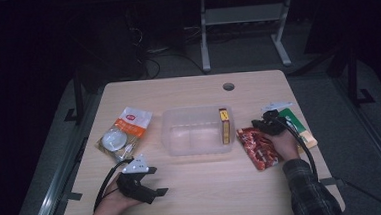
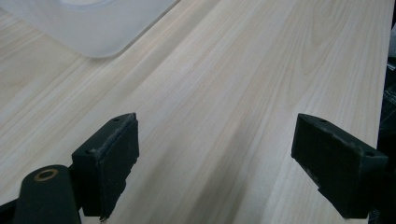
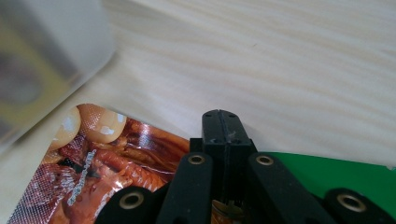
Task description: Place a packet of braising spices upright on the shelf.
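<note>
The red snack pouch [image 1: 258, 147] is the thing nearest the working gripper; it lies flat on the table [image 1: 194, 197], just right of the clear plastic bin [image 1: 198, 130].

Read from left to right: an orange-and-white packet [image 1: 124, 134] lies at the table's left, well apart from the bin and untouched. Below it the left gripper [image 1: 155, 181] is held low over bare wood near the front edge, pointing right, its jaws spread wide with nothing between them. In the bin a single yellow box [image 1: 224, 126] stands against the right wall, so one item can be judged packed. The pouch, the packet and a green packet [image 1: 300, 128] at the far right are left outside.

The right gripper [image 3: 222, 128] is held just above the pouch's top corner, between the pouch and the green packet, aimed towards the bin. Its jaws are pressed together and nothing is seen caught between them, so the pouch is judged not yet picked up. The right forearm comes in from the bottom edge.
</note>
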